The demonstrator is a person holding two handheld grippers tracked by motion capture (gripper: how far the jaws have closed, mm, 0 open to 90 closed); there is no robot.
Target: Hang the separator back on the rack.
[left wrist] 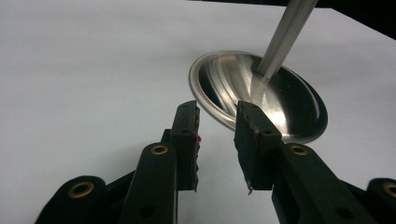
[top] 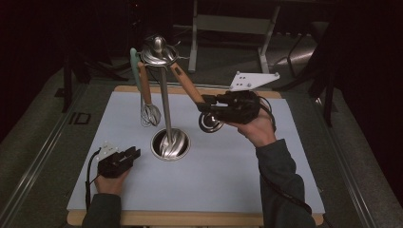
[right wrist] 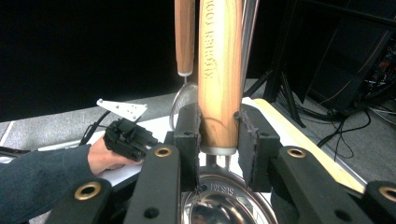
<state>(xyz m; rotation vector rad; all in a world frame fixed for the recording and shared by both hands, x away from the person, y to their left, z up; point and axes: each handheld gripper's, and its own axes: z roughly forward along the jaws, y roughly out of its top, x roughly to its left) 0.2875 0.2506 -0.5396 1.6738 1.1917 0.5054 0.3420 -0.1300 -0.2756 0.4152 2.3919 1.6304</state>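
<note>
A person sits at a table covered by a pale mat (top: 228, 180), holding a black two-jaw gripper in each hand.

The right gripper (top: 208, 105) is raised above the mat, and its jaws pinch the wooden handle of a metal ladle (top: 190, 88). In the right gripper view, both pads press against the lower end of that handle (right wrist: 219, 84), with the ladle's shiny bowl (right wrist: 224, 205) just below the jaws. From the gripper, the handle slants up and away to the round top of a steel utensil stand (top: 159, 52), where its far end meets the rim.

The stand's thin pole drops from that top to a round dished base (top: 170, 144) on the mat, below and to the left of the right gripper. A whisk (top: 147, 102) with a wooden handle hangs from the stand's far side, and a pale green utensil (top: 135, 69) hangs just beside it.

The left gripper (top: 129, 154) rests low near the person, just left of the stand's base. Its jaws are spread with nothing between them. In the left gripper view, the base (left wrist: 261, 93) lies just beyond the fingertips (left wrist: 187, 126), slightly to their right, not touching them, with the pole rising out of its middle.
</note>
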